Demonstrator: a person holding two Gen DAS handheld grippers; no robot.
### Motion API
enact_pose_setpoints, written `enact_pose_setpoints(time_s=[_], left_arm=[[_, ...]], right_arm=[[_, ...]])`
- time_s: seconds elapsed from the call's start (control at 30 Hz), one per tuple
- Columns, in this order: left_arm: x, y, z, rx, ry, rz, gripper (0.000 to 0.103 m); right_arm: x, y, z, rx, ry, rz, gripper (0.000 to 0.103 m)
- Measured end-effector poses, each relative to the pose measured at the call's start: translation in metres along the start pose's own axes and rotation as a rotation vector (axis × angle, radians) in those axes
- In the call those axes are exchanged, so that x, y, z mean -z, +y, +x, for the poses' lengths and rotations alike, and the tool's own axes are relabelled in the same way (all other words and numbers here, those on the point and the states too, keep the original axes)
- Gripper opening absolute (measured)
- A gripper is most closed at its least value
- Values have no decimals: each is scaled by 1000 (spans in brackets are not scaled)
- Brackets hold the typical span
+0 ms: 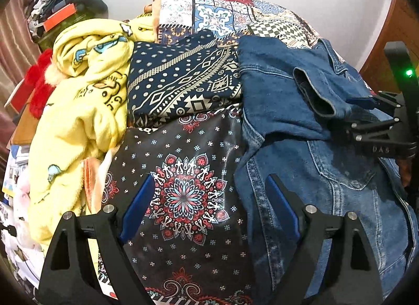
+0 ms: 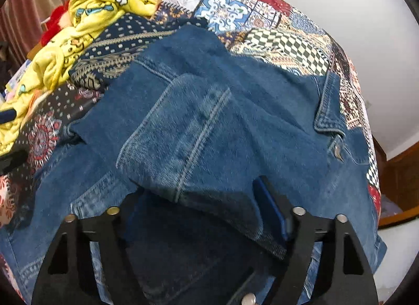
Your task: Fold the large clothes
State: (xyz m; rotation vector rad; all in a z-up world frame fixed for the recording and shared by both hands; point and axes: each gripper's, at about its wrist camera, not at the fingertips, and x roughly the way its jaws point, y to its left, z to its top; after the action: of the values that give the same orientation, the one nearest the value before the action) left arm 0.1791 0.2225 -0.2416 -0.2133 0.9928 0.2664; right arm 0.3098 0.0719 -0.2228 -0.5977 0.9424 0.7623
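A blue denim jacket [image 1: 301, 126] lies spread on the bed's patterned cover [image 1: 183, 200]. My left gripper [image 1: 209, 200] is open and empty, hovering over the cover by the jacket's left edge. My right gripper [image 1: 348, 113] shows at the right in the left wrist view, with its fingers at the cuff of the jacket's sleeve [image 1: 314, 92]. In the right wrist view the sleeve [image 2: 199, 142] drapes across my right gripper [image 2: 199, 200] and hides its left finger; the jaws stand wide apart. The jacket's collar [image 2: 330, 105] lies at the far right.
A folded navy patterned cloth [image 1: 183, 82] and a crumpled yellow fleece garment [image 1: 86, 95] lie left of the jacket. A patchwork quilt [image 1: 235, 14] lies at the back against the white wall. A clutter pile [image 1: 57, 14] stands far left, wooden furniture [image 2: 400, 179] at right.
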Motion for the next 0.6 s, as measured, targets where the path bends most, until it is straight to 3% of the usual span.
enact_pose_setpoints(time_s=[0.17, 0.3, 0.6], left_arm=[[-6, -9, 0, 9, -4, 16, 86], [-17, -26, -6, 19, -39, 55, 86], [-58, -77, -5, 61, -83, 133, 86]], right_arm=[[-4, 0, -12, -64, -57, 15, 17], [-5, -17, -33, -94, -139, 113, 15], [23, -97, -102, -34, -296, 363, 14]])
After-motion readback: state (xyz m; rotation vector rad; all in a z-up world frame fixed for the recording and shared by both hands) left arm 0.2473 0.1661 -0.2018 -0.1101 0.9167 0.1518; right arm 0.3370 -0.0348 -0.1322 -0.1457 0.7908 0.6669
